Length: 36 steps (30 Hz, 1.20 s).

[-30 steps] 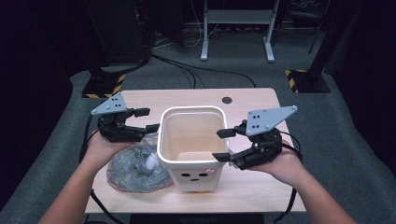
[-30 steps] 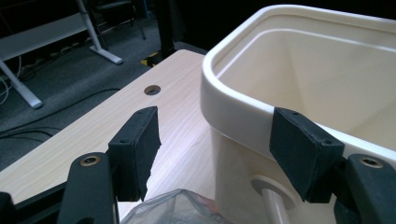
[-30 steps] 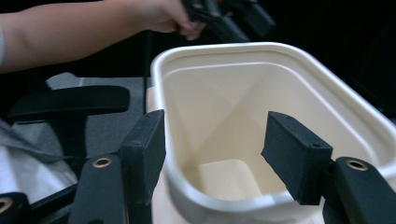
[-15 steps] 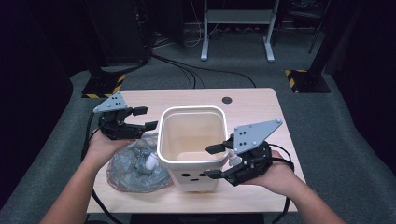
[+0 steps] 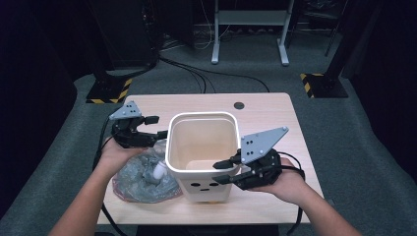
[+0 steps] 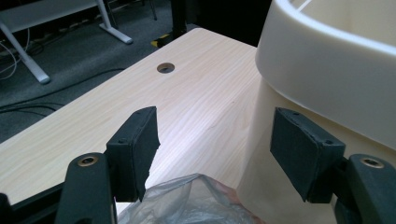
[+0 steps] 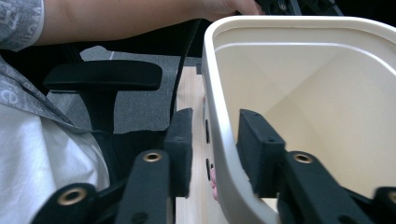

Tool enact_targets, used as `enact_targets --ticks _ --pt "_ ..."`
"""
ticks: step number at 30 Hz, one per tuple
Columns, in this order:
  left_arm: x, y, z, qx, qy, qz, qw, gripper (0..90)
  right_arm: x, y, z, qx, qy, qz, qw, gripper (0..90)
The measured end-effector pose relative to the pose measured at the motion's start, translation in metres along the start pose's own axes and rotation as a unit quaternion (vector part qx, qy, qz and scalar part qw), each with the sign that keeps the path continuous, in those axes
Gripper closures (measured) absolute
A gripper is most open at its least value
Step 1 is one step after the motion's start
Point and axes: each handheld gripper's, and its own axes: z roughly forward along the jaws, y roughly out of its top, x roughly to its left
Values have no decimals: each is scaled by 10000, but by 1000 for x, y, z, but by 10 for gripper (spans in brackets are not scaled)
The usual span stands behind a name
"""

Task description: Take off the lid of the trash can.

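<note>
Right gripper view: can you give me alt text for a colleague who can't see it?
The right gripper straddles the rim of a cream plastic bin, one black jaw outside the wall and one inside, closing in on it. Beyond the bin lie a strip of wooden table, a black chair armrest and the person's forearm.

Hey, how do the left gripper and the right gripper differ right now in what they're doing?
The right gripper straddles the cream bin's near wall, one pad outside, one inside; its jaws have just been closing on that wall. The left gripper stands open with only air and table between its pads, above the crumpled plastic bag. The right is at the bin's front corner, the left beside its left wall. Both have black padded jaws.
</note>
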Motion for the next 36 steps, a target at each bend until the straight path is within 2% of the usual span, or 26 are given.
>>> enact_targets --ticks 3,7,14,18,21,28,31,36 --pt "-1 -1 4 -17 -65 -9 10000 322 -3 0 0 -17 47 -3 10000 710" --pt "-3 -1 8 -29 -140 -3 9999 319 -5 0 0 1 97 -5 10000 714" --pt "-1 -2 6 -97 -212 -57 9997 323 -11 0 9 264 258 -37 9993 753" --pt "-2 -2 4 -88 -206 -15 9997 328 -17 0 8 112 398 82 9991 751" --pt "-2 -2 4 -94 -217 -21 9997 328 -18 3 7 36 424 78 9991 753" --pt "-2 -1 4 -99 -200 -43 9997 334 -17 12 16 144 513 13 9986 792" --pt "-1 -1 3 -154 -231 -77 9996 334 -19 15 16 81 591 7 9982 829" --pt "-1 2 0 -227 -243 -103 9994 335 -20 18 16 148 666 -64 9976 838"
